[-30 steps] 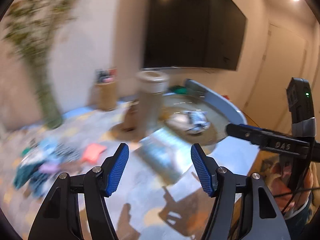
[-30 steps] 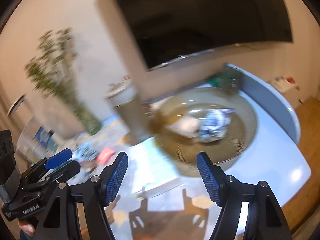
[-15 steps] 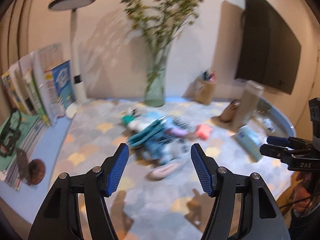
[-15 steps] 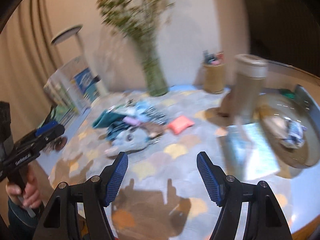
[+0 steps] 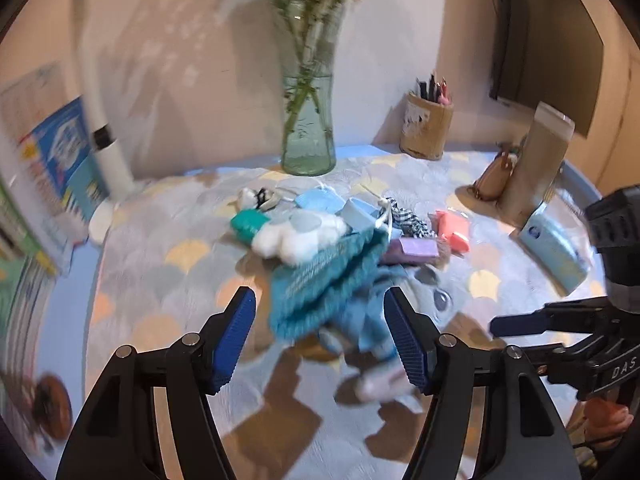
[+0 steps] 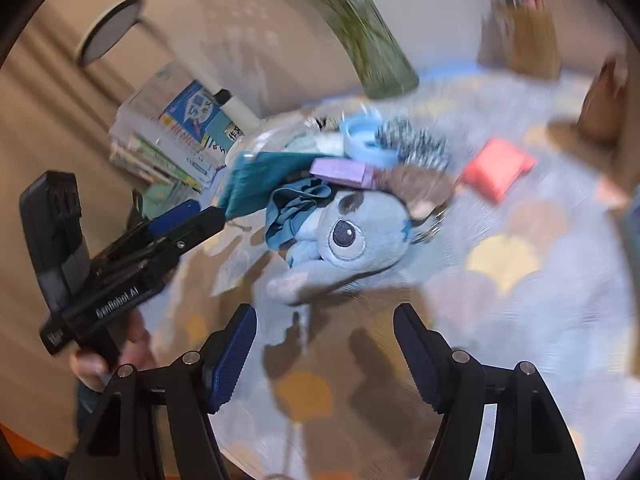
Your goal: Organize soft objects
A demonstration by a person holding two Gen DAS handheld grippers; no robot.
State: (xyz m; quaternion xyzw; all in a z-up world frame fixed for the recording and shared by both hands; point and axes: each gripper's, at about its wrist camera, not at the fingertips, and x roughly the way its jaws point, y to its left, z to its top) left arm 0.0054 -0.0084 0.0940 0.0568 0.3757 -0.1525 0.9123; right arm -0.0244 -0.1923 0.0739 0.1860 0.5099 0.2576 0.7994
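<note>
A pile of soft things lies mid-table: a blue plush toy (image 6: 348, 240), a teal knitted cloth (image 5: 324, 280), a white fluffy cloud toy (image 5: 296, 236), a purple pad (image 6: 340, 170), a pink pouch (image 6: 496, 170) and a checked cloth (image 5: 408, 218). My left gripper (image 5: 320, 336) is open and empty, just short of the teal cloth. My right gripper (image 6: 326, 352) is open and empty, a little short of the plush toy. The left gripper also shows in the right wrist view (image 6: 180, 216), its tip near the teal cloth (image 6: 264, 180).
A glass vase with stems (image 5: 308, 136) and a pen holder (image 5: 426, 126) stand at the back. A tan bottle (image 5: 536, 160) and a tissue pack (image 5: 554, 250) are on the right. Books (image 6: 176, 136) and a white lamp base (image 5: 102, 132) stand on the left.
Both grippers swung left from the round tray and screen to face the pile, then came closer to it. Both stayed open and empty.
</note>
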